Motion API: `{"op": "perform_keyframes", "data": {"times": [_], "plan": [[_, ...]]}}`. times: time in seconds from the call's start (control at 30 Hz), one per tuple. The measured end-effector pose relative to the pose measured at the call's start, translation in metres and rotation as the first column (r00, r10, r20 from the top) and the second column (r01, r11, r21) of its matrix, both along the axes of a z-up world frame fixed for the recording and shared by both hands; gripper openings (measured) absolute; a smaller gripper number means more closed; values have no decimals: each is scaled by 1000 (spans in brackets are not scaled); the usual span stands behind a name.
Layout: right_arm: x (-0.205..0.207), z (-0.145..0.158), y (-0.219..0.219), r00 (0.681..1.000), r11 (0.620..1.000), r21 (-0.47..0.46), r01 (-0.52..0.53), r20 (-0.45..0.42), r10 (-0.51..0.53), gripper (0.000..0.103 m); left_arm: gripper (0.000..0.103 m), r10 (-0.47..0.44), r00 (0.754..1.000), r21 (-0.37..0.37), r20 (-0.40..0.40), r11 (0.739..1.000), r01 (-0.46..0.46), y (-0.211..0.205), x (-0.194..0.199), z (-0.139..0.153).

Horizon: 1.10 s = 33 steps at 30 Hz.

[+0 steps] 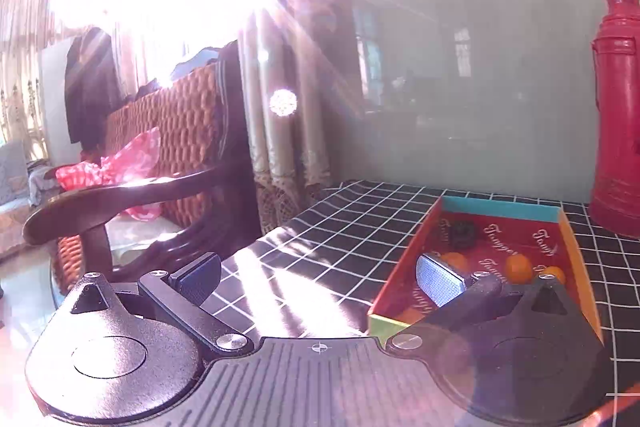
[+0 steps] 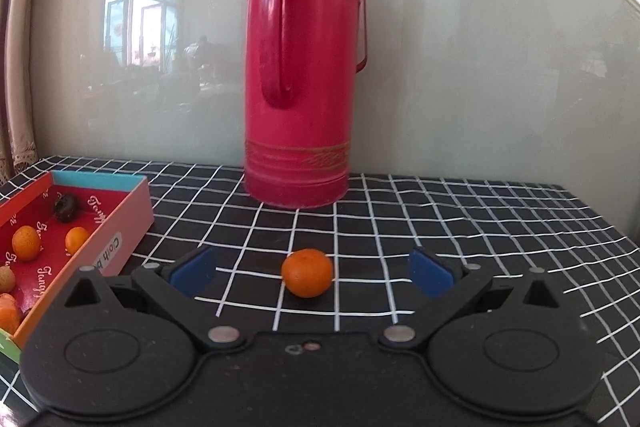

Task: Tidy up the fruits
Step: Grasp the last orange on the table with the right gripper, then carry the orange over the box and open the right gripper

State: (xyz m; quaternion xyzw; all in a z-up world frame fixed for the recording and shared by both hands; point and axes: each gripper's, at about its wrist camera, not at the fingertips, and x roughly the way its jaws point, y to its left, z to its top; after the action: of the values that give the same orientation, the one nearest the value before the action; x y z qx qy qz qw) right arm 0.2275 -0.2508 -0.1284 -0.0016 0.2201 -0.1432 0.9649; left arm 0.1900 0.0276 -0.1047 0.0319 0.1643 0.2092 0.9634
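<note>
An orange (image 2: 307, 272) is lying on the checked cloth (image 2: 440, 219), centred between the spread, empty fingers of the right claw (image 2: 312, 269), untouched. A red flask (image 2: 304, 75) is standing beyond it. A box (image 1: 496, 247) of fruit is being overlapped by the left claw (image 1: 320, 277), fingers apart, holding nothing.

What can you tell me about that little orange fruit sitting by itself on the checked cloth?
The small orange is round, bright and slightly dimpled, with a faint dark spot on top. It rests alone on the black checked cloth, in front of the red thermos and outside the red box. The right gripper is open around it, fingers not touching.
</note>
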Motion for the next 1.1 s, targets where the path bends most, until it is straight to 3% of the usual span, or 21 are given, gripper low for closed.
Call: {"op": "perform_keyframes", "data": {"times": [0.17, 0.43, 0.53, 0.6, 0.67, 0.73, 0.93, 1.1], "plan": [[32, -12, 2, 997, 1000, -24, 21, -79, -23, 97, 103, 93, 996, -52, -6, 994, -94, 37, -5, -1], [68, -31, -17, 978, 992, 89, 87, -195, -68, 94, 103, 255, 967, -136, -20, 957, -256, 96, -18, -8], [75, -36, -26, 975, 987, 133, 91, -213, -61, 73, 103, 274, 961, -167, -39, 946, -277, 108, -19, -12], [76, -39, -30, 973, 983, 161, 92, -226, -54, 52, 103, 274, 960, -182, -47, 943, -278, 113, -19, -15], [75, -39, -30, 974, 983, 160, 92, -217, -56, 47, 103, 274, 960, -188, -55, 941, -280, 115, -18, -17], [76, -39, -29, 976, 985, 149, 91, -211, -58, 33, 103, 270, 961, -187, -62, 942, -277, 115, -17, -18], [71, -35, -23, 982, 985, 164, 47, -189, -15, 33, 103, 275, 959, -189, -70, 940, -284, 116, -17, -18], [54, -17, 5, 989, 979, 177, -106, -81, 121, 33, 103, 287, 955, -191, -78, 936, -297, 120, -19, -18]]}}
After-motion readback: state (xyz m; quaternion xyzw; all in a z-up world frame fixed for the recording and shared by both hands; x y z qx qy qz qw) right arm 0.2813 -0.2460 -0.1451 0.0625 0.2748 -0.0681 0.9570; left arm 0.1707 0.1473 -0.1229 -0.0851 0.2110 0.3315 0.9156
